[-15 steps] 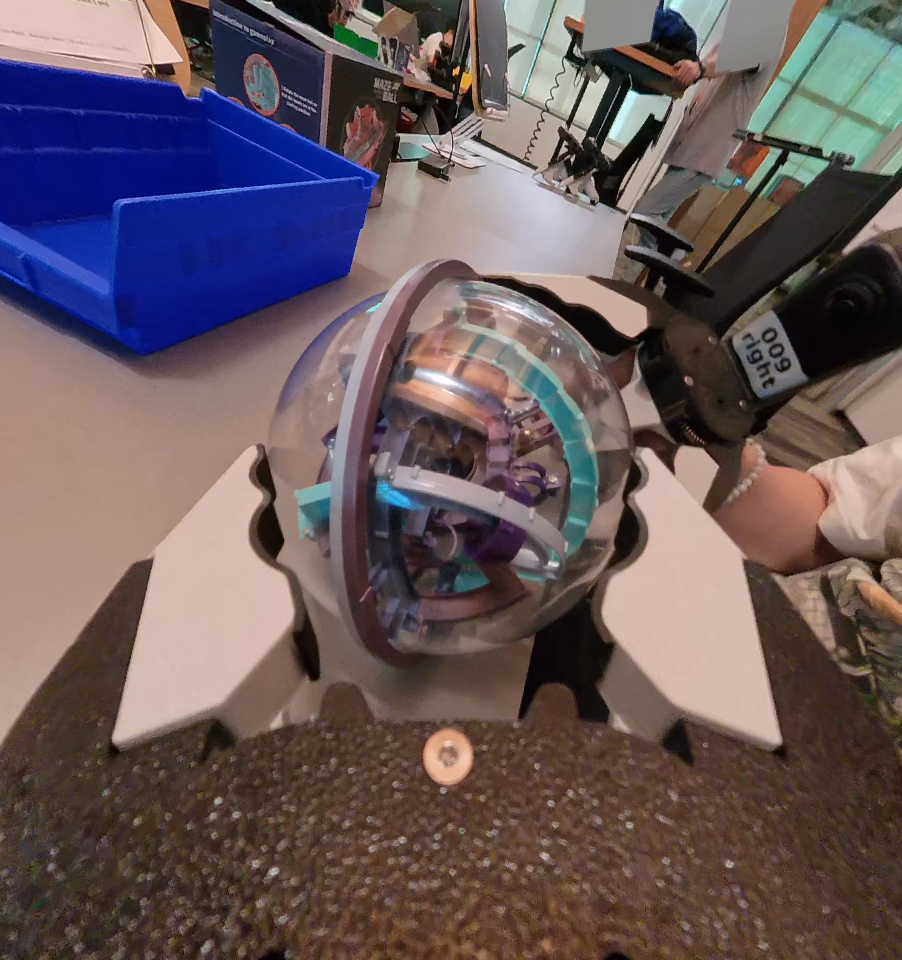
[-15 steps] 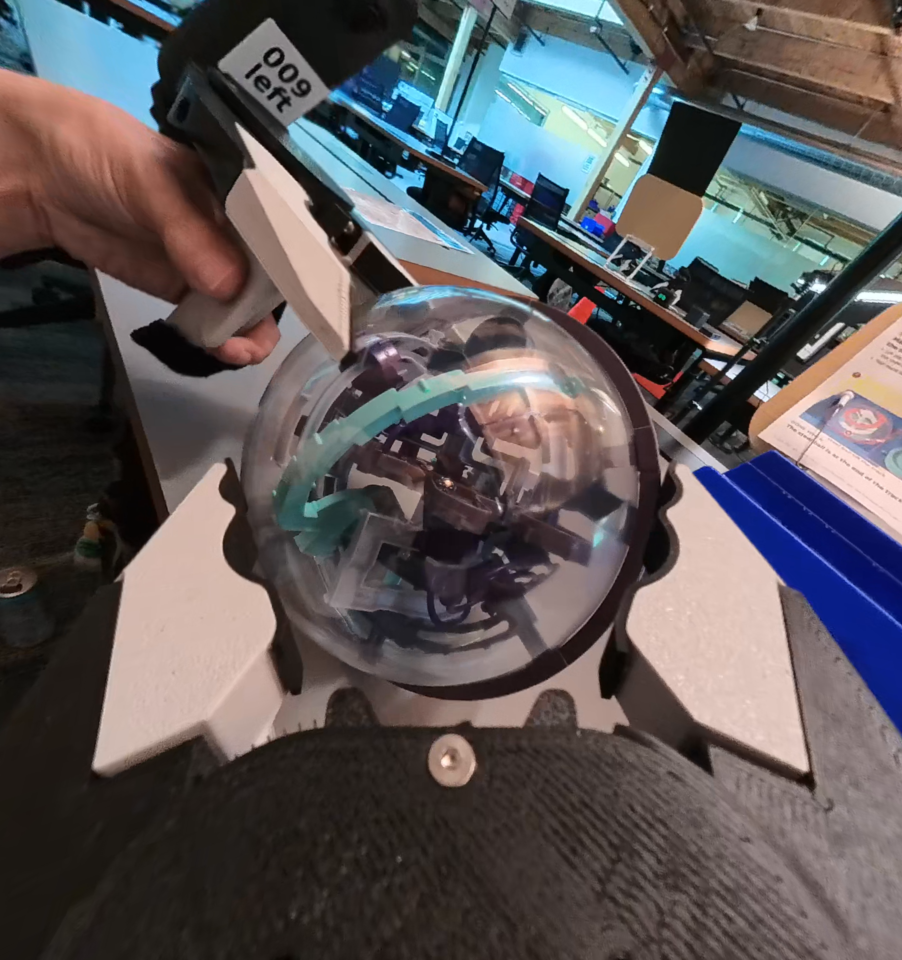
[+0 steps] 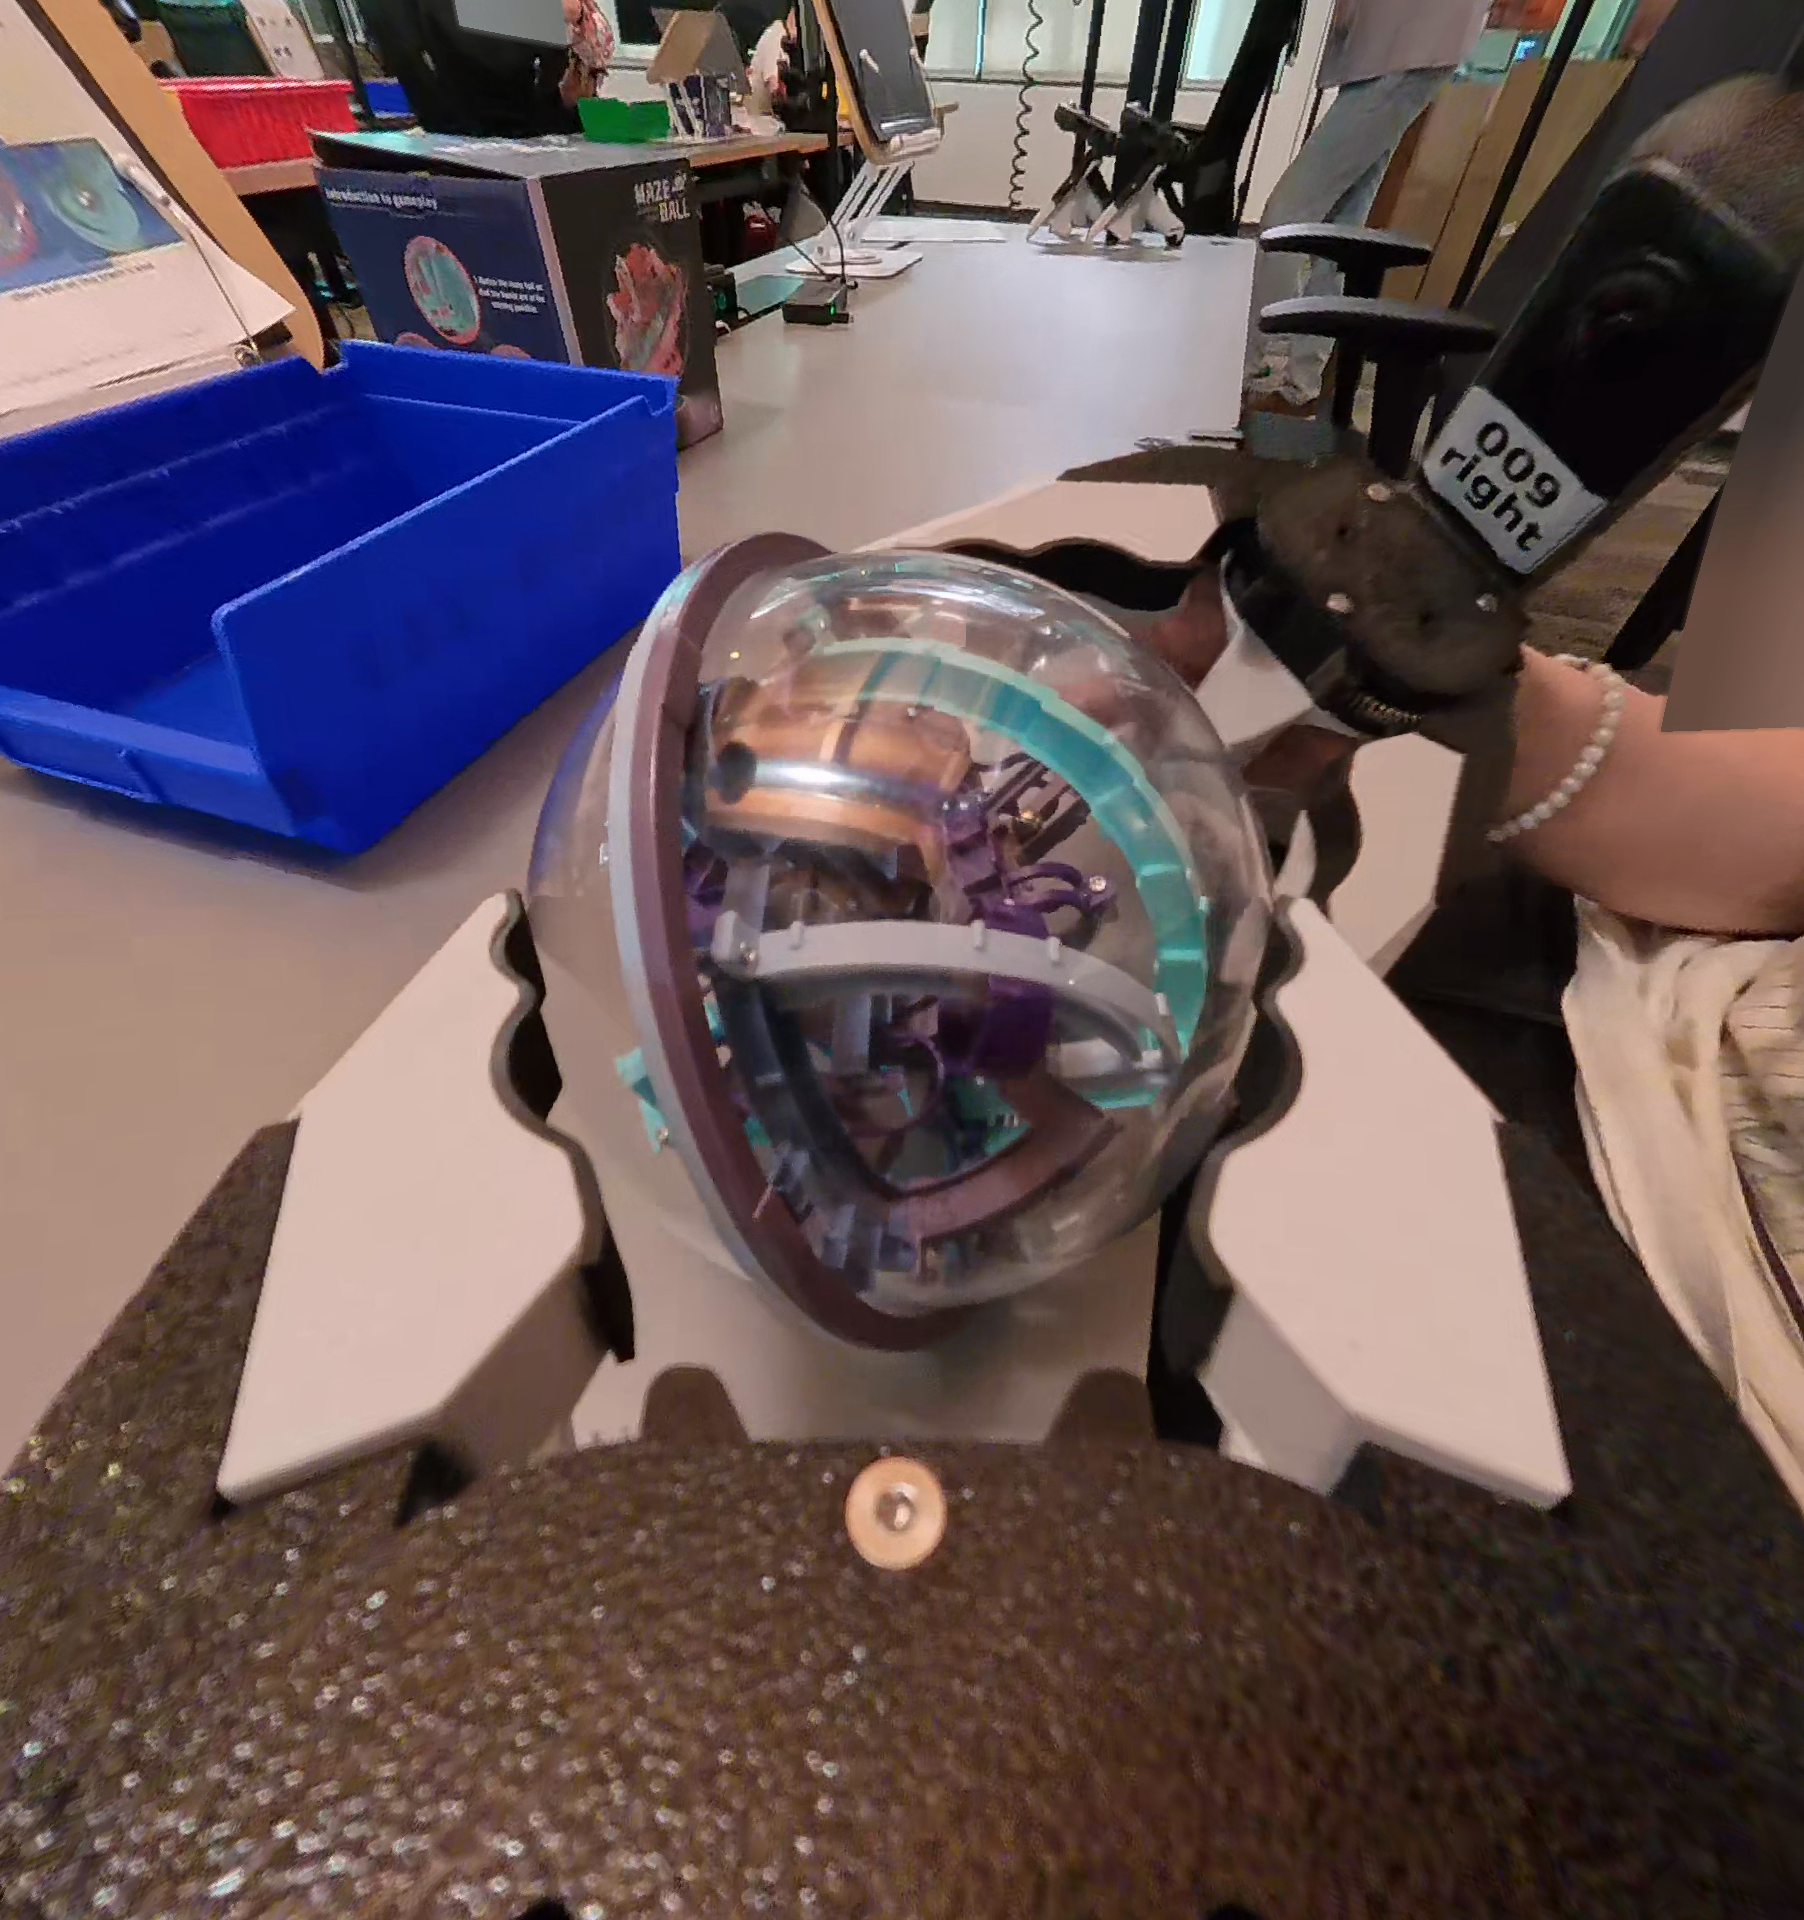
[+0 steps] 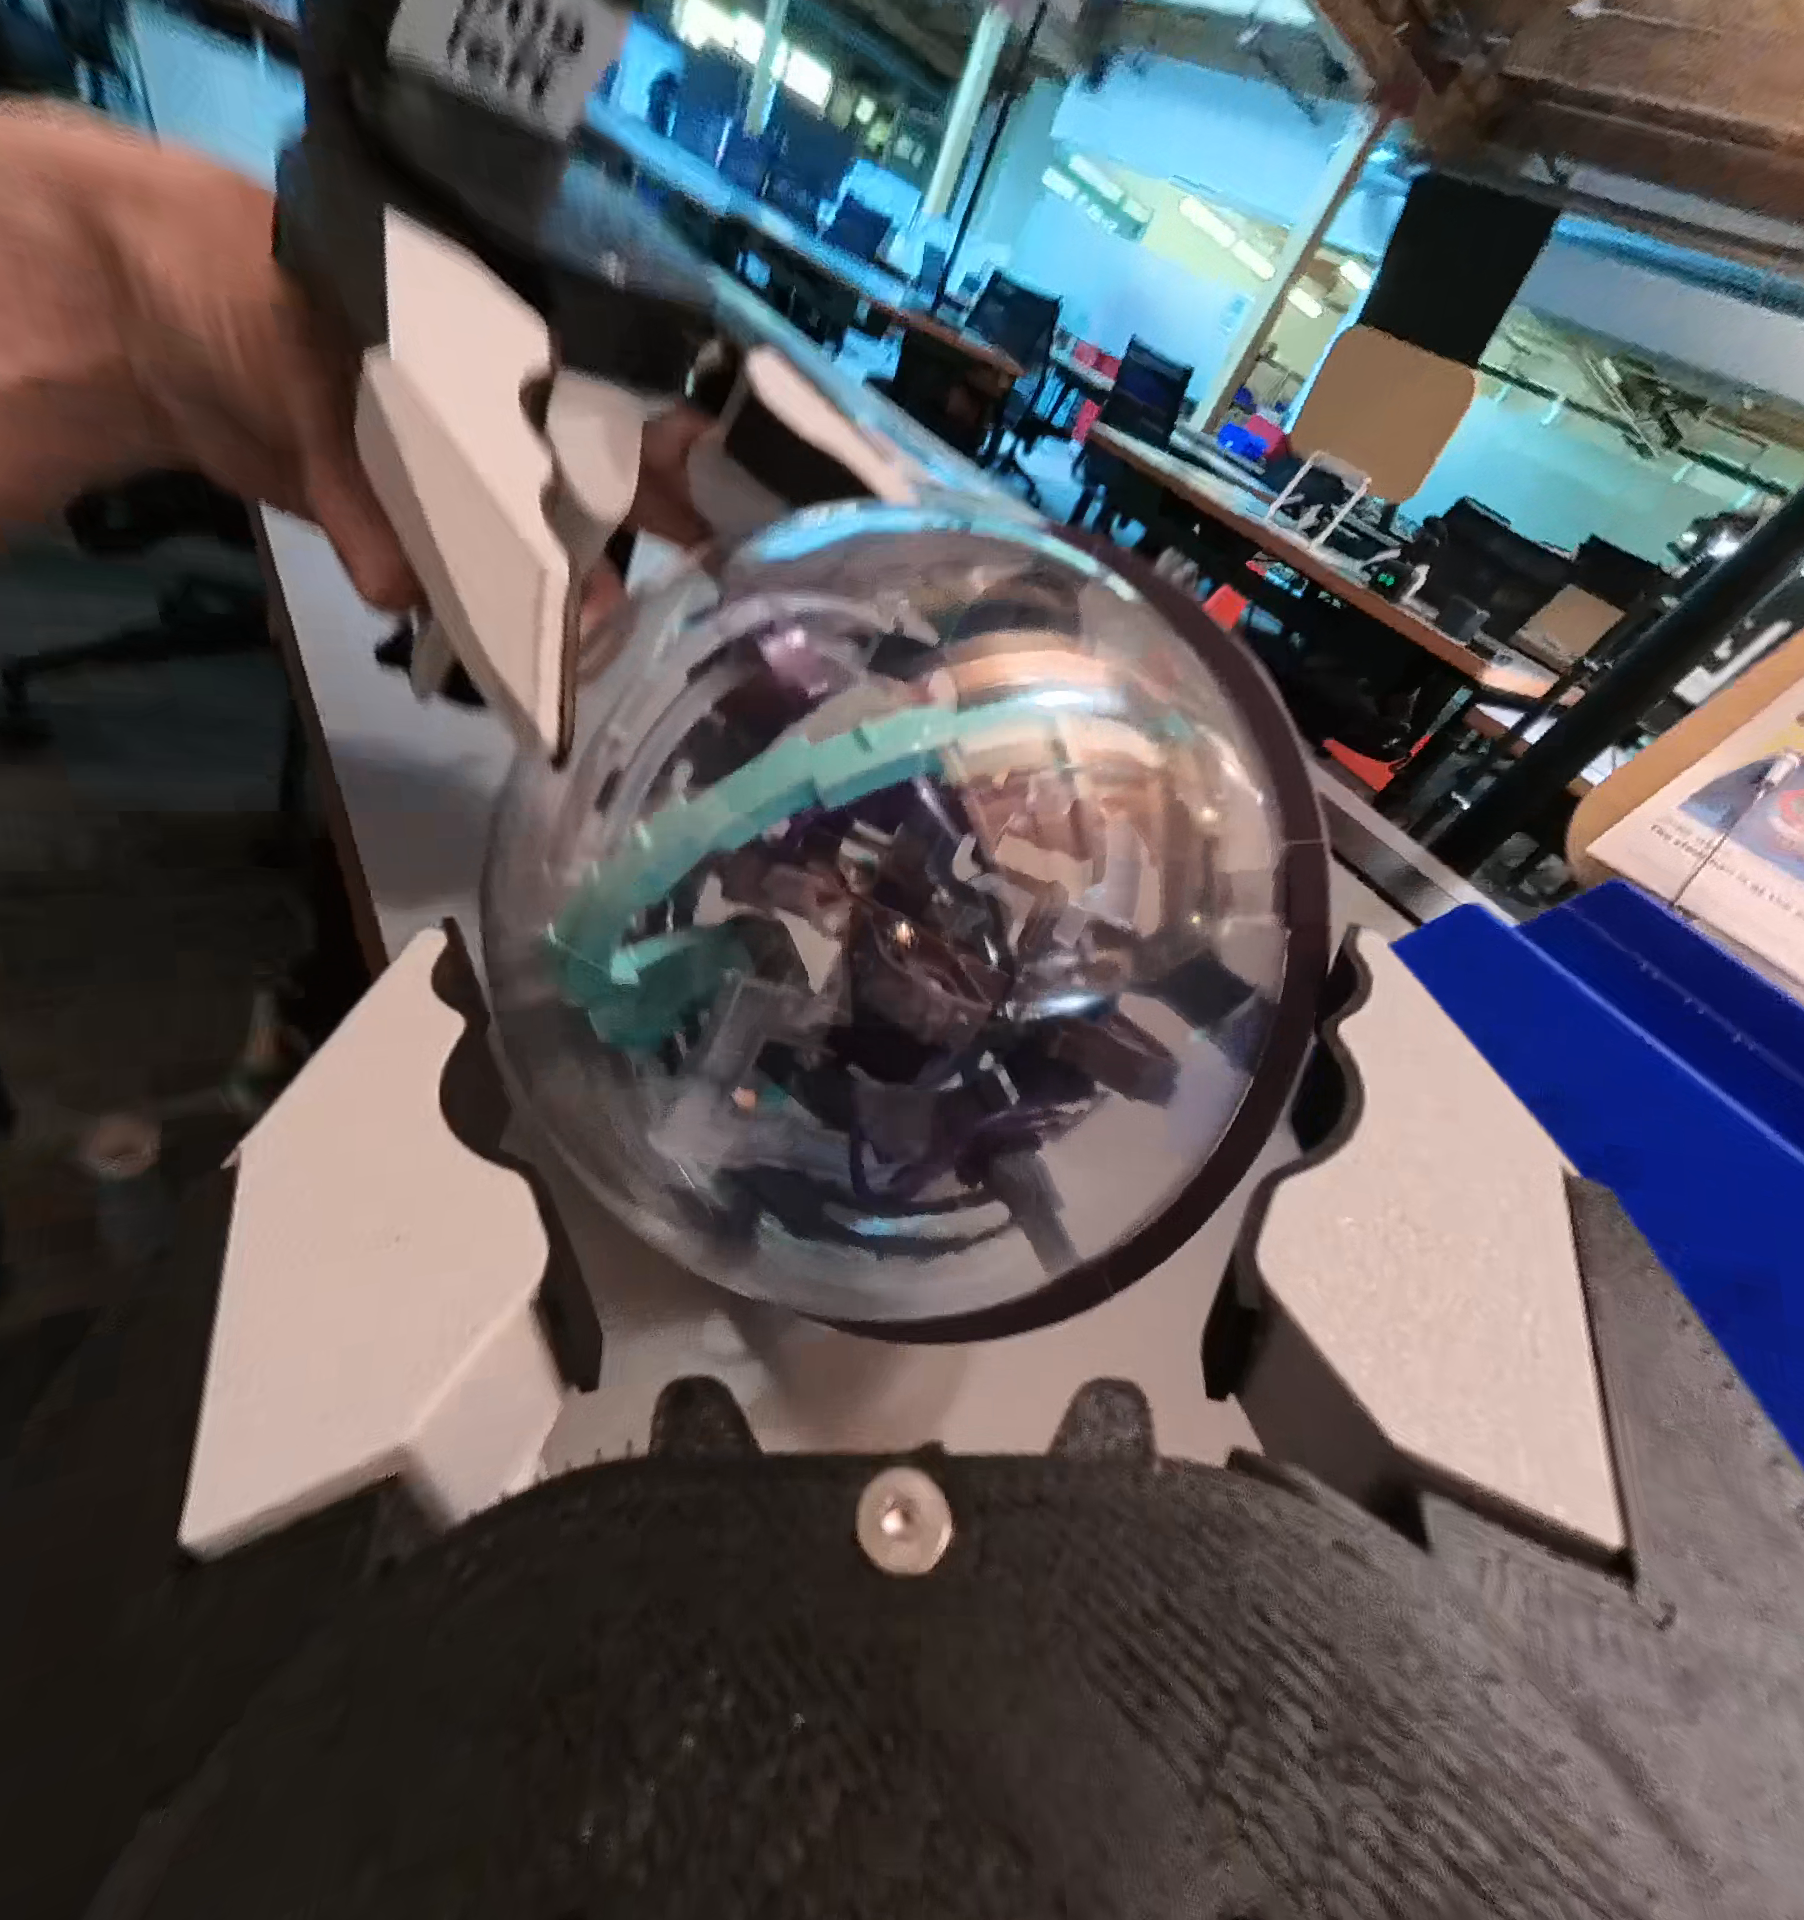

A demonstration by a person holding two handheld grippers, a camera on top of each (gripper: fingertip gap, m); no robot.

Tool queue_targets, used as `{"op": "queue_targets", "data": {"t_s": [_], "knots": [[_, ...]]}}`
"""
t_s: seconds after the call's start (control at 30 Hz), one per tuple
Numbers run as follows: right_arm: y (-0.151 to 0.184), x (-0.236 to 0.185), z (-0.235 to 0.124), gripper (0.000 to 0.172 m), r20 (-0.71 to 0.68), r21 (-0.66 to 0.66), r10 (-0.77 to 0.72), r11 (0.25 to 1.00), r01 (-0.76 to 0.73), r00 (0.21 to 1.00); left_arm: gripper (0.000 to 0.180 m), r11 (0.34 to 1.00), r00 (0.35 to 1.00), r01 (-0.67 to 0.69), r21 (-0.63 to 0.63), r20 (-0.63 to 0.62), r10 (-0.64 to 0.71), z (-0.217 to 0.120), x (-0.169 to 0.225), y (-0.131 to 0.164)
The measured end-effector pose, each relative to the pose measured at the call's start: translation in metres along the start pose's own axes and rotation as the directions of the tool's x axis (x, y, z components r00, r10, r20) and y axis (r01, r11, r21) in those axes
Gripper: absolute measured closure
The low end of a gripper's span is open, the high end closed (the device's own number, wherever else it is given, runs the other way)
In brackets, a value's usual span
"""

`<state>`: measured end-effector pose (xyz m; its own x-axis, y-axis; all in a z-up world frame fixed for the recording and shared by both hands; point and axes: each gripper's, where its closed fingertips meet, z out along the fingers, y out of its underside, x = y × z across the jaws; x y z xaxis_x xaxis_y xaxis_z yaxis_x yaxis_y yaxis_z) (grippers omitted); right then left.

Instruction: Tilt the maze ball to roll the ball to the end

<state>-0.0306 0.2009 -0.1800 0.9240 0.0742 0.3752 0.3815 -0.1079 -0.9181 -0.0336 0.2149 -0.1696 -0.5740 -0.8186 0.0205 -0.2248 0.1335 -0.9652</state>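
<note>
Left wrist view: left gripper [image 3: 903, 997] is clamped on the maze ball [image 3: 903, 935], a clear sphere with a dark rim band; both pale fingers [image 3: 399, 1164] press its sides. The right gripper [image 3: 1293, 665] grips the far side, up and to the right. A blue bin [image 3: 441, 644] sits off to the left on the table [image 3: 98, 1018].

Right wrist view: right gripper [image 4: 903, 987] is clamped on the same sphere, with the picture blurred. The small ball inside cannot be picked out, so progress cannot be told; tilting looks underway, not finished.
</note>
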Motion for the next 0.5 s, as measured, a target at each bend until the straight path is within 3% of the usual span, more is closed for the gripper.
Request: {"op": "queue_targets", "data": {"t_s": [0.1, 0.4, 0.5], "knots": [[-0.012, 0.004, -0.001, 0.026, -0.047, 0.06, 0.094, 0.994, -0.091, 0.995, 0.049, 1.0, 1.0, -0.001, -0.007, 0.005, 0.001, 0.002, 0.001, -0.001], [-0.003, -0.003, -0.003, 0.018, 0.068, 0.067, -0.035, 0.997, 0.03, 0.997, 0.064, 0.998, 0.998, 0.054, 0.029, -0.047, -0.053, -0.011, 0.004, -0.004], [0.0, -0.004, -0.003, 0.019, 0.085, 0.062, -0.077, 0.995, 0.072, 0.993, 0.057, 0.997, 0.997, 0.056, 0.051, -0.05, -0.054, -0.009, 0.001, -0.003]]}}
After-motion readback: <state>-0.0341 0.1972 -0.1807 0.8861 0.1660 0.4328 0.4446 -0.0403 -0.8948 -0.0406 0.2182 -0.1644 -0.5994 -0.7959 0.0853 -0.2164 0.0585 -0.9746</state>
